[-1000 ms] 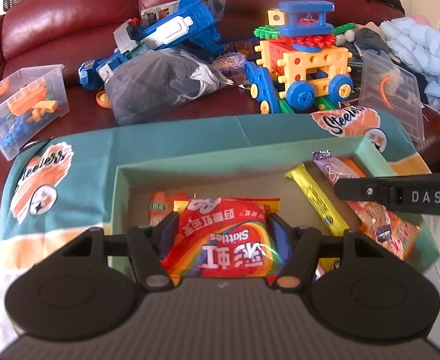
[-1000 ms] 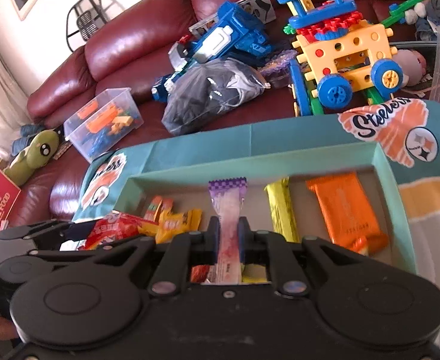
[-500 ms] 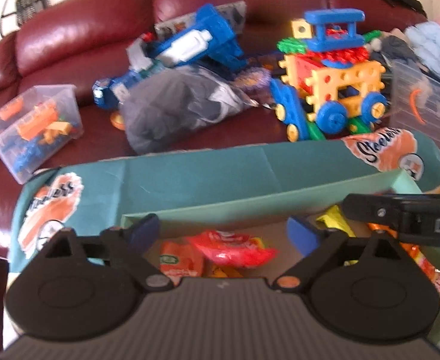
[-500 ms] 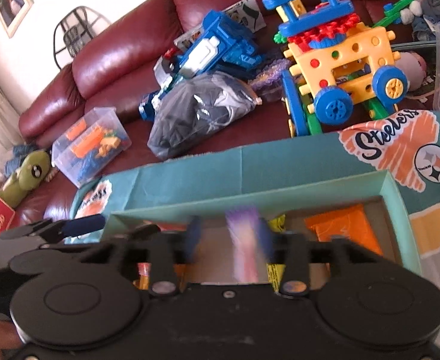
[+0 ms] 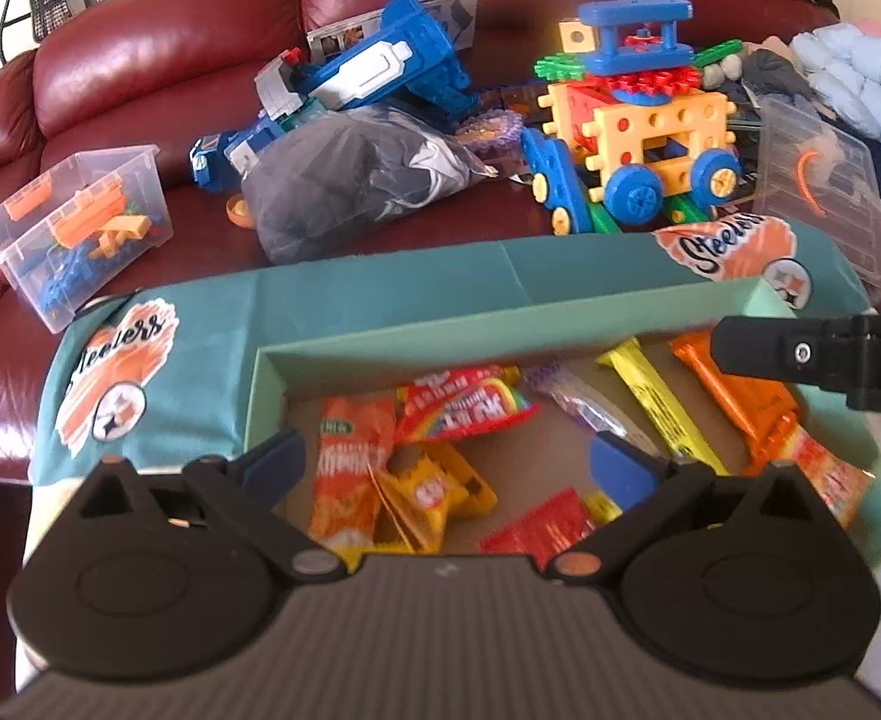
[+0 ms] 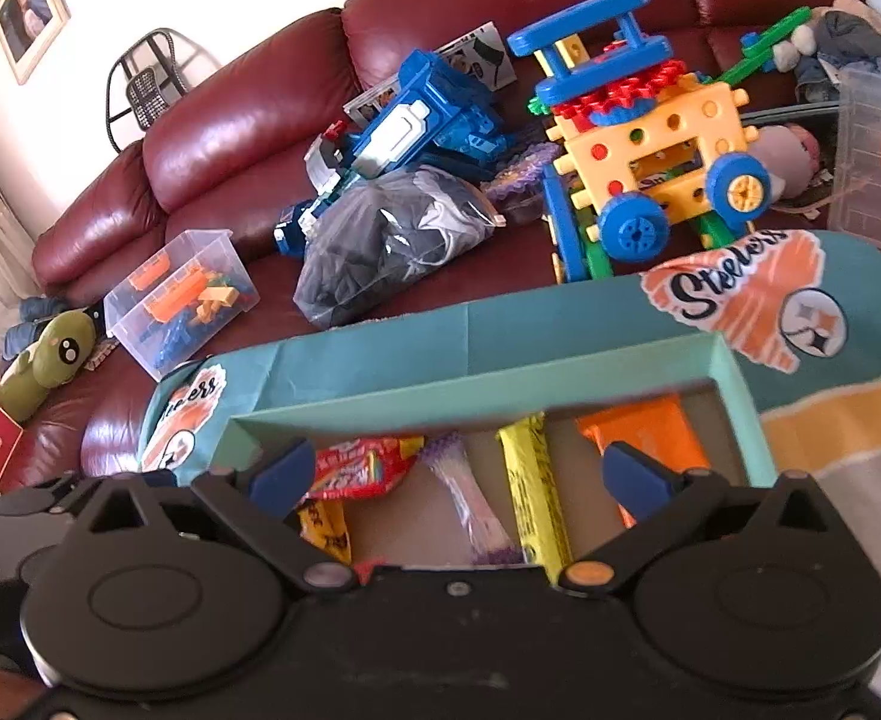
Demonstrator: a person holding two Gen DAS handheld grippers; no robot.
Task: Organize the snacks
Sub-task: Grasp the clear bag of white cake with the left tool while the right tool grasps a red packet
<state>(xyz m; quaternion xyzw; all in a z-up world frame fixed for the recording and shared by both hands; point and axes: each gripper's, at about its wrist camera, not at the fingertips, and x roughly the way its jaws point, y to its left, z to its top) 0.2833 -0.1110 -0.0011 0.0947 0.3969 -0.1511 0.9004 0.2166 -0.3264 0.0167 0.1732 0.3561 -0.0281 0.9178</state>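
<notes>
**Snacks lie in the box, both claws wide**

Snacks lie loose in an open teal box (image 5: 344, 348) that sits on a teal Steelers cloth (image 5: 212, 324) over the worktop. The left claw (image 5: 446, 462) hangs above the near left part of the box, its jaws opening and already far apart, with nothing pressed between the blue pads (image 5: 275, 459). Below it lie an orange packet (image 5: 344, 468), a yellow packet (image 5: 440, 495), a red packet (image 5: 545, 531) and, farther back, a Skittles bag (image 5: 470, 405). The right claw (image 6: 458, 474) hangs over the middle of the box, its jaws also opening and spread wide, gripping nothing. Under its gap a purple bar (image 6: 470, 498) and a yellow bar (image 6: 530, 486) lie side by side, running front to back; an orange bar (image 6: 650, 432) lies at the right end, partly behind the right pad. In the left view, one black finger of the right claw reaches in from the right edge over the orange bar.

Behind the box, a dark red sofa (image 6: 248, 120) carries a blue toy (image 5: 368, 72), a grey bag (image 5: 350, 180), a yellow block car (image 5: 644, 126) and a clear tub (image 5: 80, 222) of small blocks.
</notes>
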